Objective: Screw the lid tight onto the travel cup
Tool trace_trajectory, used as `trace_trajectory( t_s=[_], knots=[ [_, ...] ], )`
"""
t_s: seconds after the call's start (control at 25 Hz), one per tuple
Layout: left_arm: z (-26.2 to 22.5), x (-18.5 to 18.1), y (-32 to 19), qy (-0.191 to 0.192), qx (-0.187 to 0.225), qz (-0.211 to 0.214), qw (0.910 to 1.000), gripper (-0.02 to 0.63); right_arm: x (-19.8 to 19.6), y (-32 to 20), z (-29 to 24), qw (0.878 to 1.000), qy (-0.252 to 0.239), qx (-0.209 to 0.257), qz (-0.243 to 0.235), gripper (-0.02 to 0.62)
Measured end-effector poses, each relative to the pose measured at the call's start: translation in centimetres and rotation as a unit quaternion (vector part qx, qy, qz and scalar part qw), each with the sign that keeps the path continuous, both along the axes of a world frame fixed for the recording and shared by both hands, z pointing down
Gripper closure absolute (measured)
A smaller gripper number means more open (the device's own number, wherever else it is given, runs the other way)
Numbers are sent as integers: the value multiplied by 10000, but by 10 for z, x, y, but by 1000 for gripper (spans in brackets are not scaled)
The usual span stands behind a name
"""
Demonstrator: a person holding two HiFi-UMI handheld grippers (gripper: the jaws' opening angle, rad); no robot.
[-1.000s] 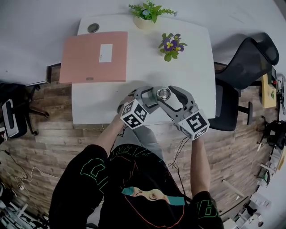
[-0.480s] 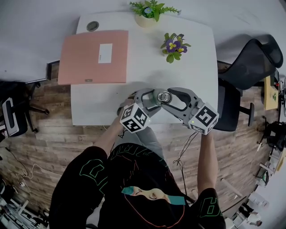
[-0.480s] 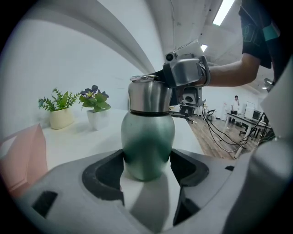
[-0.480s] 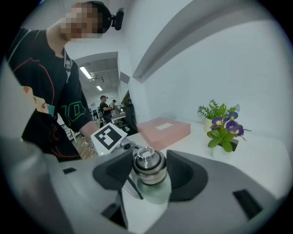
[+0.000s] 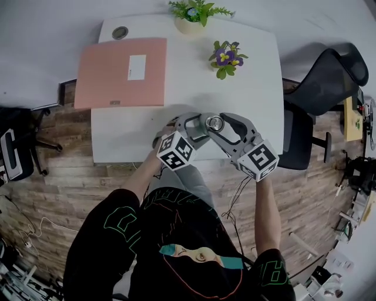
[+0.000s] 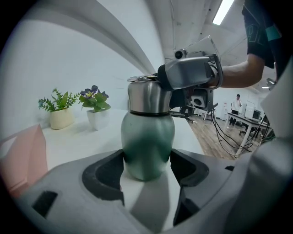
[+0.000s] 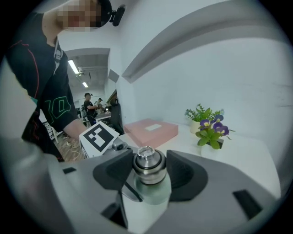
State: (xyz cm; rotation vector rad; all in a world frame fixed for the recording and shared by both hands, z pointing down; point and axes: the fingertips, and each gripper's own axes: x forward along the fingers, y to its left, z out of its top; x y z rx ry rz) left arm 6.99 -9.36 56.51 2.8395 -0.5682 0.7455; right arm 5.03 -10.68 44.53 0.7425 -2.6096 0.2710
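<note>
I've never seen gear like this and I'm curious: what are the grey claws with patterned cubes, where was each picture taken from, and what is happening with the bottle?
A person at a white table holds a two-jaw gripping tool in each hand; the patterned cubes are parts of those tools. One picture comes from a camera on the person's head, looking down; the other two come from cameras riding on each tool. The left gripper clamps the green metal travel cup by its body. The right gripper has just been closing its jaws, whose pads now sit on the cup's round steel lid. Also on the table: a flat pink box, a green plant in a cream pot and a purple-flowered potted plant.
</note>
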Motion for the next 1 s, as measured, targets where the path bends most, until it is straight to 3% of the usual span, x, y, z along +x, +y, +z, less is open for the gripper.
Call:
trace_trajectory(
  t_s=[0.32,0.64,0.88,1.0],
  knots=[
    [0,1,0,-24,15,-29,10000,276,6,-1,2,9904,-121,90,1377,357],
    [2,2,-1,-78,121,-89,9999,275,14,-1,3,9550,-460,227,2923,357],
    [2,1,-4,-116,173,-137,9997,275,15,-2,4,9315,-557,373,3575,357],
    [3,1,-1,-116,149,-145,9997,273,15,0,6,9328,-521,302,3555,357]
  ],
)
